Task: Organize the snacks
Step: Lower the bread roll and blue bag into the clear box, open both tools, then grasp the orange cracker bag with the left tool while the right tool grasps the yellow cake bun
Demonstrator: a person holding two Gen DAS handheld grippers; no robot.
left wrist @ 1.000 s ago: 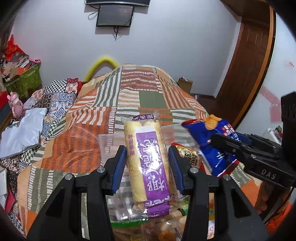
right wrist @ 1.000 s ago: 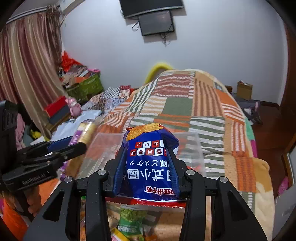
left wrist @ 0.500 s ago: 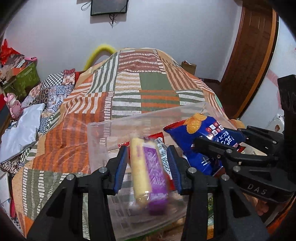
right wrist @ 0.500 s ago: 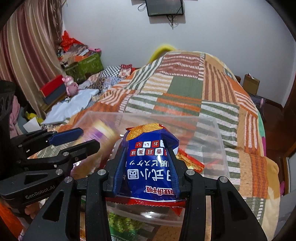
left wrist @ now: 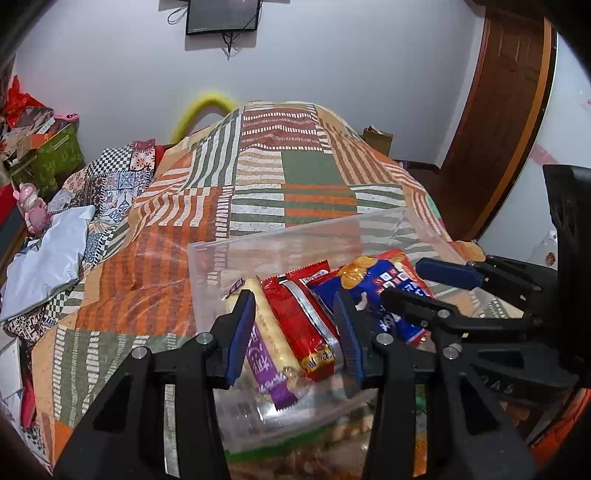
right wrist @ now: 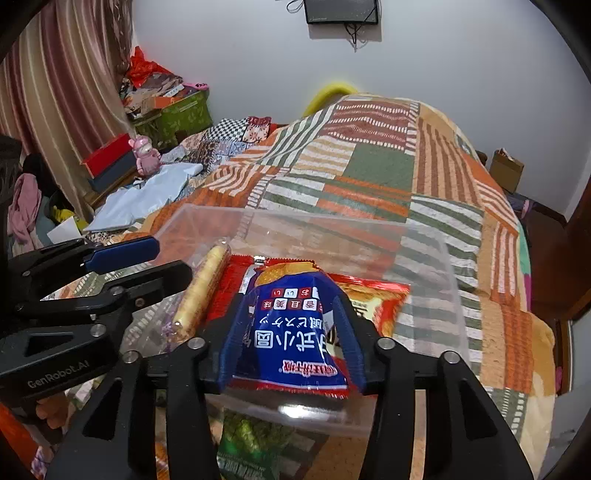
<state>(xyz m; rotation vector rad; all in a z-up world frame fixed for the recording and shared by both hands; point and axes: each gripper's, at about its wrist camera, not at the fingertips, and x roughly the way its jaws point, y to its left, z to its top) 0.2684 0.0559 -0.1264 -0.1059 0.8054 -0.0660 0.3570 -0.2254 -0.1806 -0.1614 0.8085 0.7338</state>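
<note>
A second ago both packs were held up above the bed. Now both are down in the clear plastic bin (right wrist: 332,236), and the yellow roll pack with the purple label (left wrist: 273,332), which faced the left wrist camera flat, has turned onto its edge.

The left gripper (left wrist: 291,306) has its jaws drawn in close. The roll pack lies against its left pad, with its far end just past the fingertips. A red pack (left wrist: 299,317) on the bin floor shows between the roll pack and the right pad. Whether the roll pack is really pinched cannot be told.

The right gripper (right wrist: 290,299) is just to the right of the left one, over the same bin. Its jaws have just been easing apart. The blue chip bag (right wrist: 291,332) is between them, its sides against both pads, lying over an orange-red bag (right wrist: 376,299) on the bin floor. Below the right gripper, a green snack bag (right wrist: 243,432) lies outside the bin's near wall.

The bin rests on a patchwork bedspread (left wrist: 306,173) that runs ahead of both grippers to a white wall with a dark screen (left wrist: 221,14). Far left of the right gripper are a striped curtain (right wrist: 55,92), a green box (right wrist: 173,114) and a pink toy (right wrist: 146,155). To the right of the left gripper is a wooden door (left wrist: 495,110).
</note>
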